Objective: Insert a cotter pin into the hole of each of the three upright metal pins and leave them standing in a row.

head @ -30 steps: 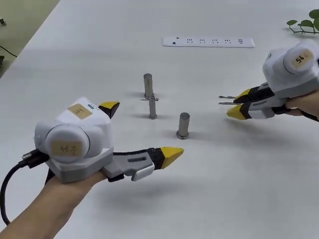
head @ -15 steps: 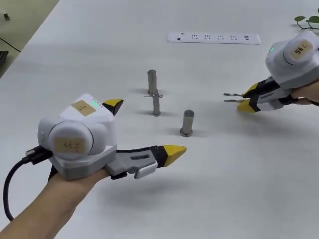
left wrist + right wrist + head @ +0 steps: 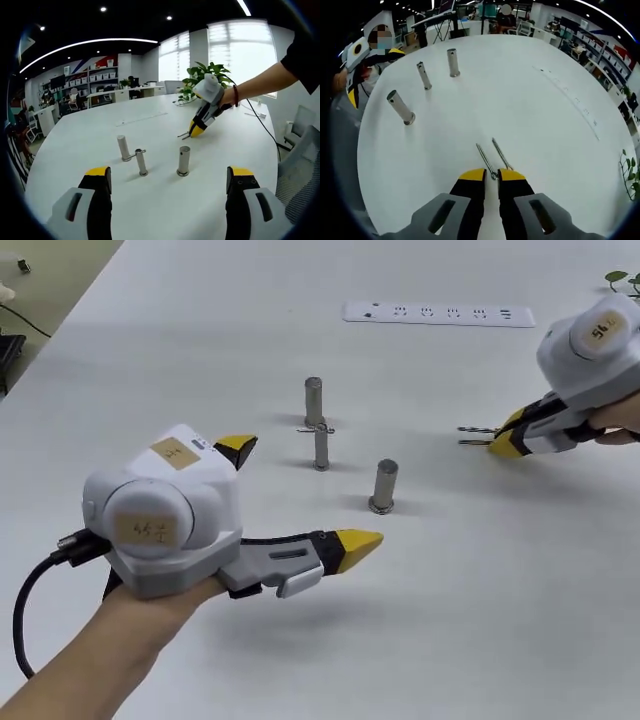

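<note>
Between the closed tips of the right hand-held gripper (image 3: 491, 174) sticks out a thin, silvery, two-legged cotter pin (image 3: 485, 159); the left hand-held gripper (image 3: 169, 172) is wide open, empty.

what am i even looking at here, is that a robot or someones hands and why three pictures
No robot: a person holds a two-jaw gripper in each hand. The head view comes from a headset camera looking down at the white table. The two round views come from cameras riding on the grippers. On the table stand three upright metal pins: the far pin, the middle pin, with a first cotter pin through it, and the near pin. A power strip lies further back. The left gripper is open and holds nothing. The right gripper is shut on a second cotter pin, its thin legs pointing towards the metal pins.
</note>
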The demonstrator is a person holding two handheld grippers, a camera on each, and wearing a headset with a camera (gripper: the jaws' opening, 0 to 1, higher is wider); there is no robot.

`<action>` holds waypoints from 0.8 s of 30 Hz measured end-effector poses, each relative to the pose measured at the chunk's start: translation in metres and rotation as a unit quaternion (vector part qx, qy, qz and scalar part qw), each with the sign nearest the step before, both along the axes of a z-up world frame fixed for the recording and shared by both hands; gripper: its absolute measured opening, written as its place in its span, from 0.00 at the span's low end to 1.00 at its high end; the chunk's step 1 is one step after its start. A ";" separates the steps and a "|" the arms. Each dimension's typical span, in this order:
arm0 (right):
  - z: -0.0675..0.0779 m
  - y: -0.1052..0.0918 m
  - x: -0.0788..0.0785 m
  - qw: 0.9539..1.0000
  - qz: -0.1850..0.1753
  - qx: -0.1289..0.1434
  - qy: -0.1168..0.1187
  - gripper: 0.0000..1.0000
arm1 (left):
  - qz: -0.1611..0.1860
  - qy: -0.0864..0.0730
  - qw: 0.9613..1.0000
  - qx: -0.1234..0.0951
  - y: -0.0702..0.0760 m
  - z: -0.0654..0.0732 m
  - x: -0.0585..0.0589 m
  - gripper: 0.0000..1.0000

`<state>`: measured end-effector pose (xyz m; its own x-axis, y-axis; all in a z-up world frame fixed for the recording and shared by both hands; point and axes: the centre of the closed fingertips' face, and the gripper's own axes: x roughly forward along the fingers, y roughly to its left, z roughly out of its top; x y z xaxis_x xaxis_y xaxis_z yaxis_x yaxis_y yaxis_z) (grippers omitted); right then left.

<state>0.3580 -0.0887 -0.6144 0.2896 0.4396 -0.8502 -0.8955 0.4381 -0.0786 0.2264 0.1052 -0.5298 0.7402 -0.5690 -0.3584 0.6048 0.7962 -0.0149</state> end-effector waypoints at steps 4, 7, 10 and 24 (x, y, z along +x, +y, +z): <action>0.000 0.001 -0.001 1.000 0.005 -0.005 0.009 0.02 | 0.001 0.001 1.000 0.000 0.001 0.000 0.000 0.95; 0.000 0.001 -0.002 1.000 0.014 -0.013 0.012 0.01 | 0.000 0.001 1.000 0.001 0.001 -0.001 0.000 0.94; 0.000 0.001 -0.002 0.999 0.032 -0.033 0.010 0.00 | -0.001 0.004 1.000 0.002 0.001 -0.002 0.000 0.93; 0.003 0.006 -0.004 0.997 0.063 -0.047 -0.009 0.00 | -0.004 0.020 1.000 0.005 0.003 -0.007 -0.003 0.89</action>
<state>0.3538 -0.0829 -0.6114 0.2531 0.3927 -0.8842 -0.9409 0.3127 -0.1304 0.2237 0.1078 -0.5372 0.7199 -0.5717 -0.3936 0.6108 0.7912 -0.0319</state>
